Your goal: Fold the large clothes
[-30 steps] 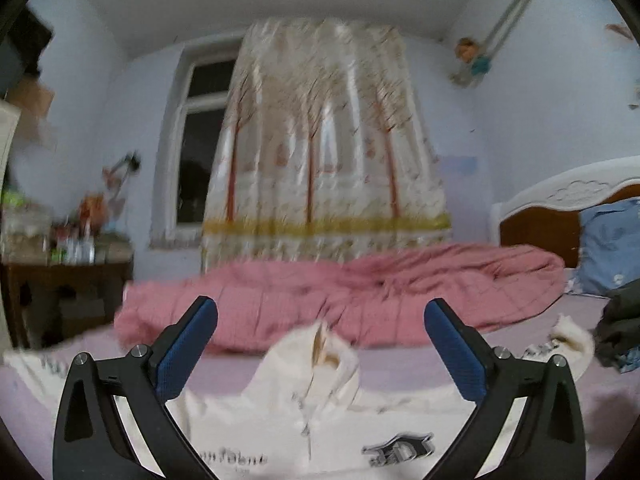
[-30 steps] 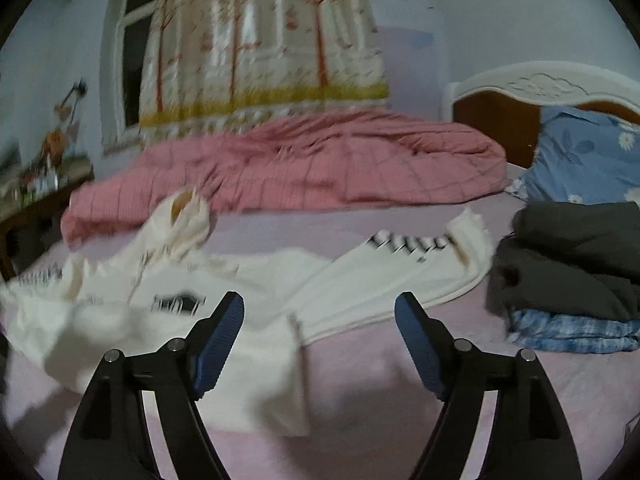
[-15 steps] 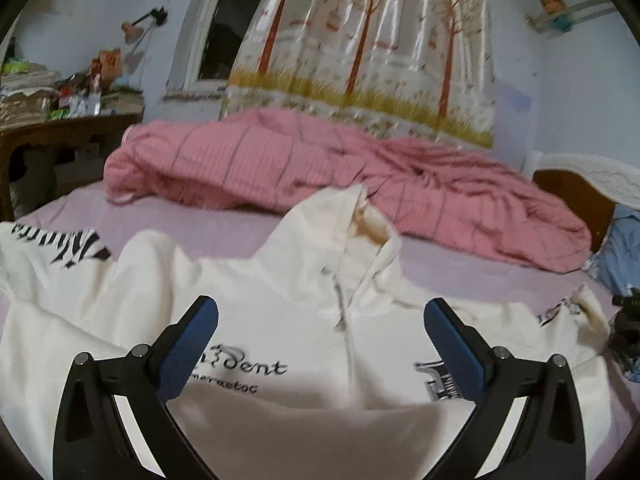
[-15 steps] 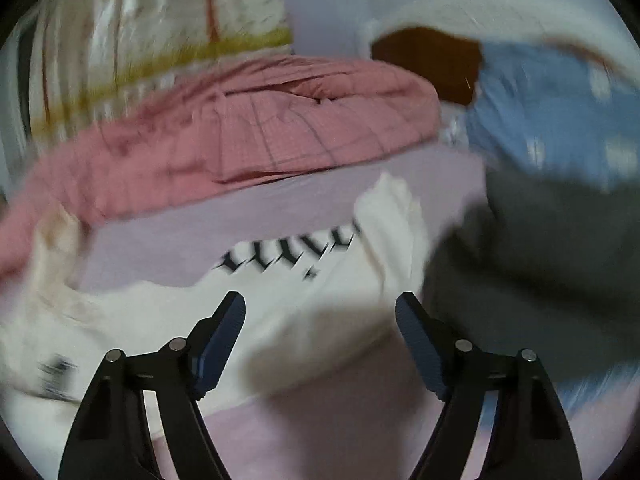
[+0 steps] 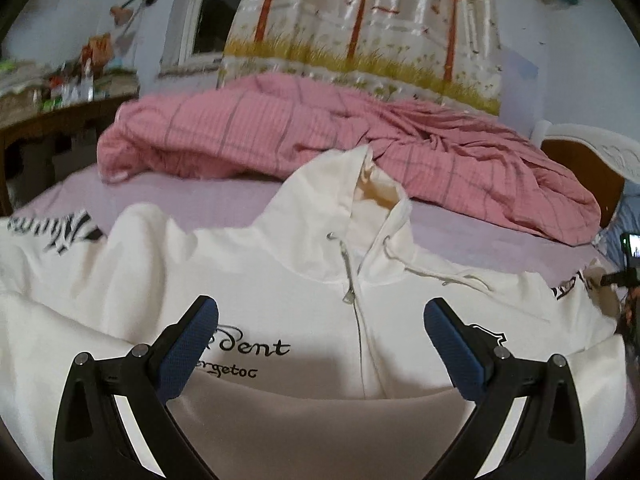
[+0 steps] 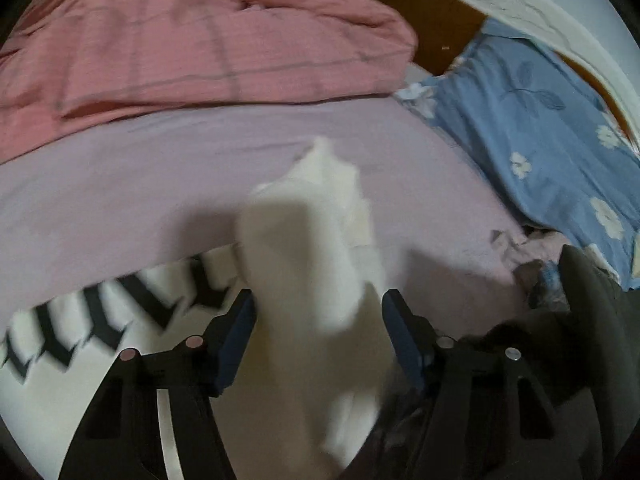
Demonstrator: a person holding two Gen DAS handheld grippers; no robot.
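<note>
A cream zip hoodie (image 5: 304, 304) with black lettering lies face up on the lilac bed sheet (image 5: 192, 200), hood pointing away. My left gripper (image 5: 320, 332) is open and empty, low over the hoodie's chest, straddling the zip. In the right wrist view the hoodie's sleeve end (image 6: 312, 240), with black printed letters (image 6: 100, 312), lies between the fingers of my right gripper (image 6: 318, 320). Its jaws stand partly closed around the cuff, with gaps on both sides; the image is blurred.
A rumpled pink quilt (image 5: 320, 140) lies across the far side of the bed. A blue flowered pillow (image 6: 540, 128) and the headboard (image 6: 440, 12) are at the right. Dark folded clothes (image 6: 592, 320) lie next to the sleeve. A cluttered desk (image 5: 60, 100) stands at the left.
My left gripper tipped down and came closer over the hoodie's chest. My right gripper swung right, dropped onto the sleeve end, and its jaws narrowed around the cuff.
</note>
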